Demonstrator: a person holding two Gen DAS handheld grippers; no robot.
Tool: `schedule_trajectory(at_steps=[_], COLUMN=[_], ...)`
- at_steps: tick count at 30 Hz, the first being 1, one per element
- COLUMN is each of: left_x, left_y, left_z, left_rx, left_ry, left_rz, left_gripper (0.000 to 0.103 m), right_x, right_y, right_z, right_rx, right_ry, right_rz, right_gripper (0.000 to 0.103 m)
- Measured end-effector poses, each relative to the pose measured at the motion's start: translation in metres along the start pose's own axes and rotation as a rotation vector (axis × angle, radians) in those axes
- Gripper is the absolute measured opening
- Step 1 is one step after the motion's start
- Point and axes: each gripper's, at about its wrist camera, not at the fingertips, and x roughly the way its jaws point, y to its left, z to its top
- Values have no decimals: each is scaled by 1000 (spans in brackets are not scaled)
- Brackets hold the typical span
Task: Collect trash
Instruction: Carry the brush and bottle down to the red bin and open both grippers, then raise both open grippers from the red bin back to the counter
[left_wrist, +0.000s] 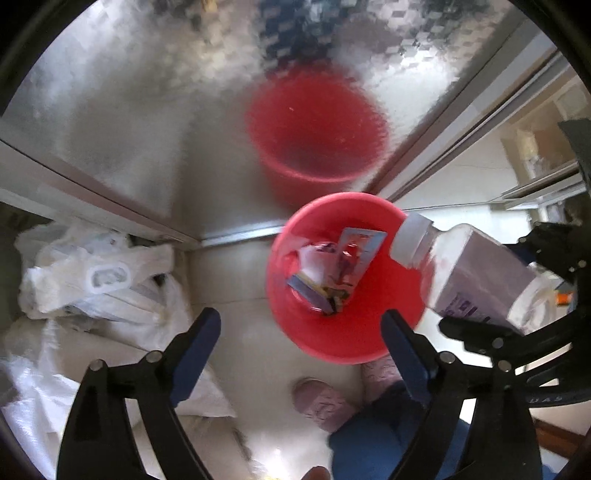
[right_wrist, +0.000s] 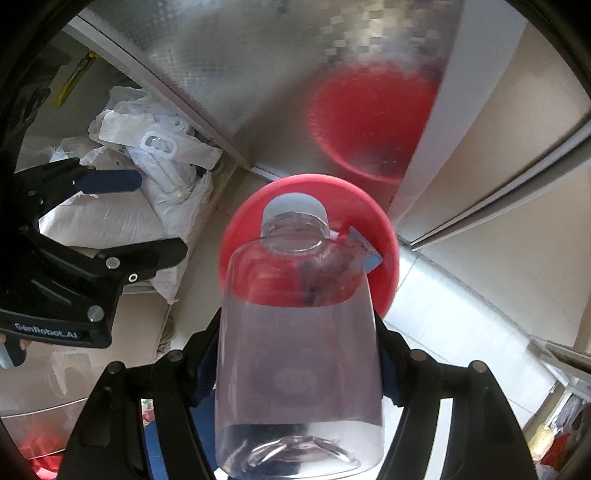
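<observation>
Red plastic fills the middle of both views: a round bin (left_wrist: 343, 280) stands on the pale floor (left_wrist: 240, 280) against a shiny metal door (left_wrist: 147, 110), which mirrors it as a blurred red shape.

Far to the left of the left tongs (left_wrist: 301, 328) lies a heap of white plastic bags (left_wrist: 99, 273), pressed up to the foot of the door. The left tongs point downward at the floor, their dark blue fingertips (left_wrist: 201, 338) spread wide apart and gripping nothing. The bin sits just ahead of them, nearer the right finger, whose tip overlaps the near rim in the view. Inside the bin rest scraps of trash (left_wrist: 332, 269): crumpled white paper, a silvery wrapper, a bluish card. Below the left tongs, a foot in a pink slipper (left_wrist: 321, 404) and a blue trouser leg (left_wrist: 373, 439) show.

To the right, the right tongs (right_wrist: 299, 354) tilt forward and down toward the bin, clamped on a clear bottle (right_wrist: 299, 362) with a white cap (right_wrist: 295, 208). Their fingers press the bottle's two flat sides near its base. The bottle points cap first at the bin's mouth, with the cap over the rim. From the left camera the bottle (left_wrist: 476, 277) slants in from the right, a purple label round its body. From the right camera, the left tongs (right_wrist: 136, 218) hang open off to the left, in front of the bags (right_wrist: 155, 173).
</observation>
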Motion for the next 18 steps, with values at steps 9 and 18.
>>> schedule_trajectory(at_steps=[9, 18], left_x=[-21, -86], left_y=[11, 9], left_z=[-10, -17], left_rx=[-16, -40], left_ry=[1, -24], left_rz=[-39, -83], left_gripper=[93, 103], right_x=[-28, -87], right_y=[13, 25], right_z=[-6, -15], right_rx=[4, 12], right_ry=[-58, -74], right_rz=[-2, -63], right_gripper=[97, 102])
